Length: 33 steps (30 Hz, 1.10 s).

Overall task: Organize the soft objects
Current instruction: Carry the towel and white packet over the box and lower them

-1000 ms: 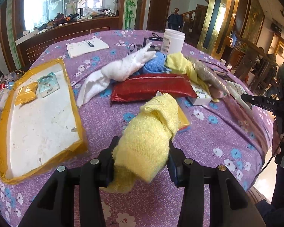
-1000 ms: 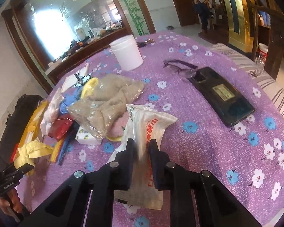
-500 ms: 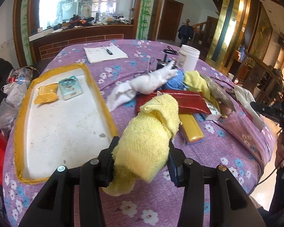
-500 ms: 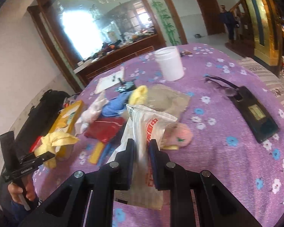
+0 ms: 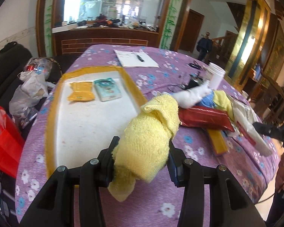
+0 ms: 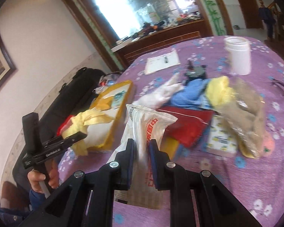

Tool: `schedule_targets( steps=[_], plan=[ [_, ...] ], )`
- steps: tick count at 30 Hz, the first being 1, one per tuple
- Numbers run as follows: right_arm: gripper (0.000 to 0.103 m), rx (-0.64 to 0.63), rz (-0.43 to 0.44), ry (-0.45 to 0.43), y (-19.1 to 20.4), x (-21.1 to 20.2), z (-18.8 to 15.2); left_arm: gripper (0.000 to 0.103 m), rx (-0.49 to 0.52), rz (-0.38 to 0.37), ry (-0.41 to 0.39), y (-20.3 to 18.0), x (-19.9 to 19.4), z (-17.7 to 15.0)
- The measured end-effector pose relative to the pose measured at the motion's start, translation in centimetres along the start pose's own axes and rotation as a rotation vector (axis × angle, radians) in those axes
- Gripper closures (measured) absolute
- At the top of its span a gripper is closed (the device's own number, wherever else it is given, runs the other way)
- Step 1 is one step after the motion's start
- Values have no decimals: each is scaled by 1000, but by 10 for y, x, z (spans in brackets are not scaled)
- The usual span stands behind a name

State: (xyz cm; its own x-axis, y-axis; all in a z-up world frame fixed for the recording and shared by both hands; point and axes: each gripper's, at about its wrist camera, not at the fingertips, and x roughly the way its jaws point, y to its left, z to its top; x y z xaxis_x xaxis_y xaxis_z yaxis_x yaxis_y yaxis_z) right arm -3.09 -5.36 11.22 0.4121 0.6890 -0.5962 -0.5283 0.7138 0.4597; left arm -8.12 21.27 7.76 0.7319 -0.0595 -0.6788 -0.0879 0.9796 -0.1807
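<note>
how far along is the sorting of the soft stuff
Early. Done: two small packets, a yellow packet and a teal packet, lie in the tray. In hand: the left gripper grips a yellow towel; the right gripper grips a white plastic bag. Left: the pile, including a red pouch, white glove and blue cloth.

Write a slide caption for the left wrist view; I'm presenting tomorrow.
Left gripper carries a yellow towel toward the yellow-rimmed tray.
</note>
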Motion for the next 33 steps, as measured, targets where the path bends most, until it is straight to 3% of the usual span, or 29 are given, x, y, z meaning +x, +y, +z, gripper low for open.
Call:
schedule_targets(
  steps=[12,16,25,33],
  plan=[
    [85,-55,113,89,68,96,31,58,-167,118,-20,65,26,15],
    [85,-65,118,109,86,132,39,58,-243,112,-24,82,41,17],
    [85,-43,86,178,94,209,52,57,-286,158,-33,98,65,21],
    [85,-96,40,173,93,229,48,56,-287,188,-60,101,65,16]
  ],
)
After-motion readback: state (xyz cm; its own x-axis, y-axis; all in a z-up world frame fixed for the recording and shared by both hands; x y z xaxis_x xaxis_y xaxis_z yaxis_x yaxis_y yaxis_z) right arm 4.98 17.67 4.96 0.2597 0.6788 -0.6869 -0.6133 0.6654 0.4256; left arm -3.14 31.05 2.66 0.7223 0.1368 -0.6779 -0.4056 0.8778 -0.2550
